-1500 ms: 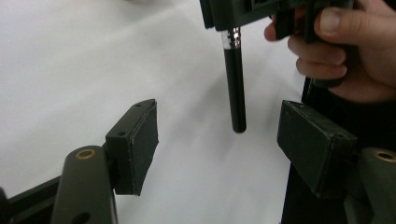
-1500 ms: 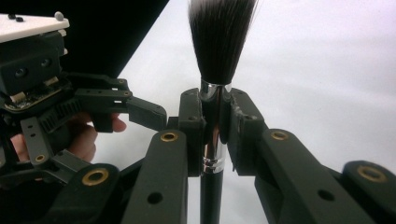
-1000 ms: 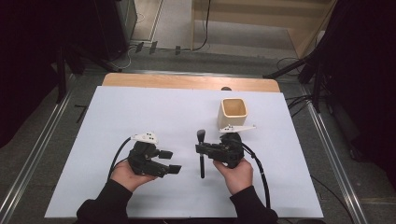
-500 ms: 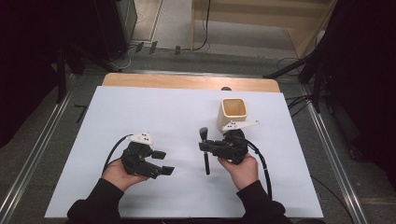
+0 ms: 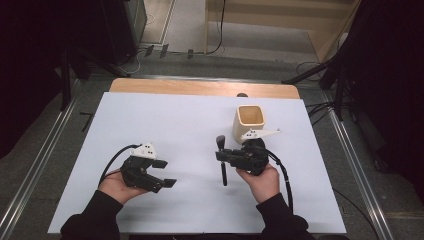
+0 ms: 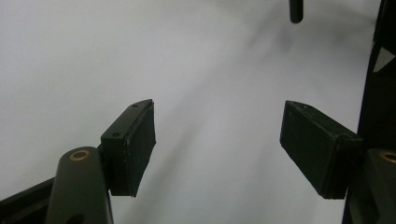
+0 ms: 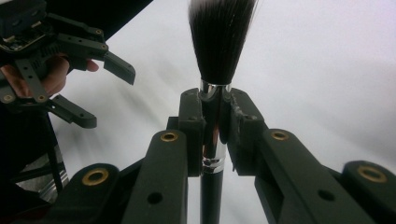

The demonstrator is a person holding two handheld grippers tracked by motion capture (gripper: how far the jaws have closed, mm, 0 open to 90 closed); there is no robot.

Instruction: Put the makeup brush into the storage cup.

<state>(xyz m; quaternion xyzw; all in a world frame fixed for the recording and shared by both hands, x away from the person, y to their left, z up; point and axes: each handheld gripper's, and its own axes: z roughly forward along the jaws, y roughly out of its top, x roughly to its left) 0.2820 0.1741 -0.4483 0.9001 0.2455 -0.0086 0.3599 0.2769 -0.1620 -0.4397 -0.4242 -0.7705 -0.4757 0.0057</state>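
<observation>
A makeup brush (image 5: 223, 170) with black bristles, a silver ferrule and a black handle is clamped crosswise in my right gripper (image 5: 223, 157), bristle end toward the far side. In the right gripper view the jaws of my right gripper (image 7: 215, 116) press on the brush (image 7: 219, 42) at its ferrule. My left gripper (image 5: 165, 173) rests low over the white table at the left, open and holding nothing. In the left gripper view my left gripper (image 6: 218, 116) shows bare white table between its pads (image 6: 135, 144), and the brush handle's tip (image 6: 295, 11) pokes in at the top.
A beige square cup (image 5: 249, 121) stands upright just beyond the right gripper. The white table cover (image 5: 190, 120) ends in a wooden strip (image 5: 200, 87) at the far edge. Metal rails (image 5: 35, 180) run along both sides. Cables trail from both grippers toward the person.
The left hand has drifted slightly to the left. The right gripper still clamps the brush in nearly the same place.
</observation>
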